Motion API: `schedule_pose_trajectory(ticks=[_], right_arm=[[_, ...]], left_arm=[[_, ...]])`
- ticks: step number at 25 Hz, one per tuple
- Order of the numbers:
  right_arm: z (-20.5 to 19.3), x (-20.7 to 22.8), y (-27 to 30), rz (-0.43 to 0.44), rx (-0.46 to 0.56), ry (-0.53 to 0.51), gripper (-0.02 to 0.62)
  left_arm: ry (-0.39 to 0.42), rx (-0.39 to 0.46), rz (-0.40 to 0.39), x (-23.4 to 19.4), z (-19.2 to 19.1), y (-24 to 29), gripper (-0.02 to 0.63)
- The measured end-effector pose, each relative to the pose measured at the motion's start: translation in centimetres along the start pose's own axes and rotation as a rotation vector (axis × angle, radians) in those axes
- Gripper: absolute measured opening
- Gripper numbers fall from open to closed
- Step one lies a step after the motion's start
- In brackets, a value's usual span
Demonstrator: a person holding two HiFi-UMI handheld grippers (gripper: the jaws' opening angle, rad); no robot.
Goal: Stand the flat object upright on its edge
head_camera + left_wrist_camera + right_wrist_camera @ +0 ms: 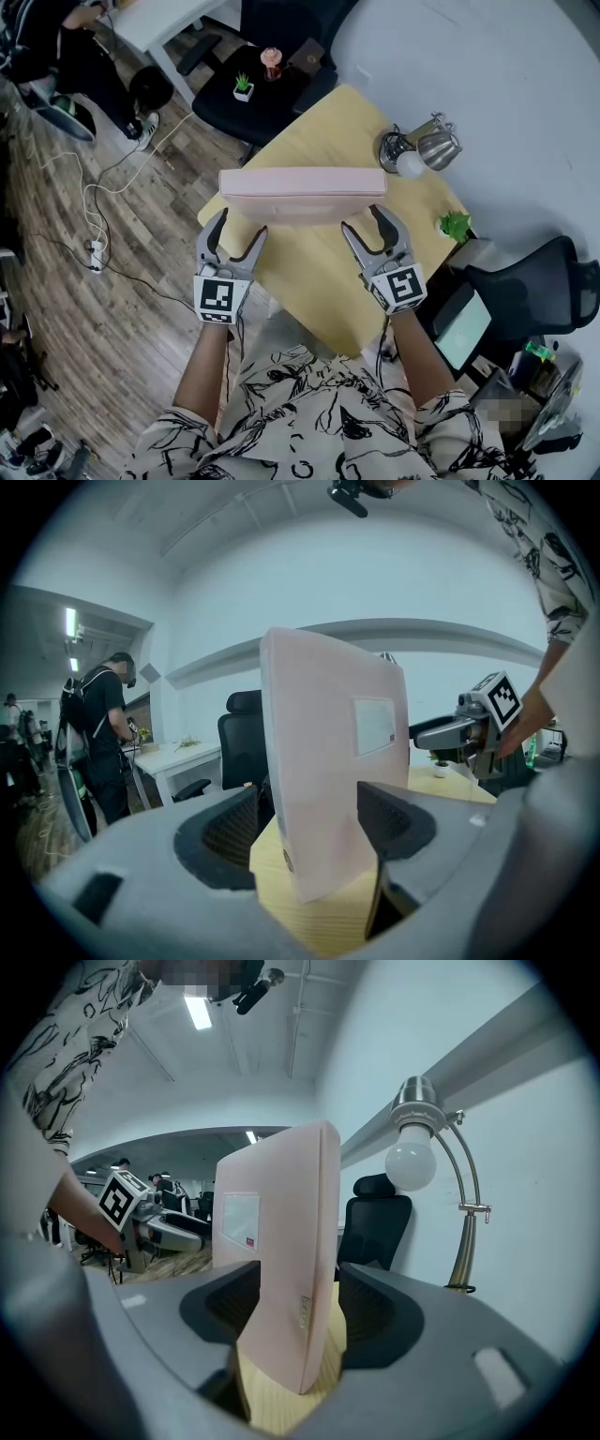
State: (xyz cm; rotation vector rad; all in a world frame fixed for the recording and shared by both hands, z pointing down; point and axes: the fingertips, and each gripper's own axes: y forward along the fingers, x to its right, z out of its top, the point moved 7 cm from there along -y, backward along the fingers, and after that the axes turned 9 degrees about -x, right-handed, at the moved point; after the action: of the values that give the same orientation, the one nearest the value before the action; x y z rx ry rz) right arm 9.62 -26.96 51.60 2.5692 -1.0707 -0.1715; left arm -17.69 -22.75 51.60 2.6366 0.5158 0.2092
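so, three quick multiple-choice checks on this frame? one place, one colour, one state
1. Where is the desk lamp?
A. On the floor by the cables
B. On the table, beyond the box and towards the right side
C. On the black chair

2. What colour is the box?
A. Pale pink
B. Dark green
C. Bright orange

3. How does the box stand?
A. Lying flat on its broad face
B. Leaning against the lamp
C. Upright on its edge on the table

Key:
1 B, since the head view shows the lamp on the table's far right part, past the box.
2 A, since all three views show it pale pink.
3 C, since the head view shows only its narrow top edge and both gripper views show its broad faces vertical.
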Motion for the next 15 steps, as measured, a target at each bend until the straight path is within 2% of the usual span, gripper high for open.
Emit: schedule_pose_trajectory(ticks=[8,9,12,15], right_arm=[[1.8,0.6,-2.5,-0.022,0.057,0.032,0.253],[2.1,0.7,-3.0,-0.039,0.06,0.035,0.236],[2.7,1.2,-4.7,-0.096,0.058,0.046,0.127],[3.4,1.4,-6.7,-0.121,0.075,0.055,0.076]], left_arm=[[-0.015,0.031,0.019,-0.3,1.1,-1.4,0.327],[-0.018,0.038,0.021,-0.3,1.2,-1.8,0.32],[-0.032,0.064,0.033,-0.3,1.7,-3.1,0.276],[-0.062,0.069,0.038,-0.3,2.2,-4.4,0.244]])
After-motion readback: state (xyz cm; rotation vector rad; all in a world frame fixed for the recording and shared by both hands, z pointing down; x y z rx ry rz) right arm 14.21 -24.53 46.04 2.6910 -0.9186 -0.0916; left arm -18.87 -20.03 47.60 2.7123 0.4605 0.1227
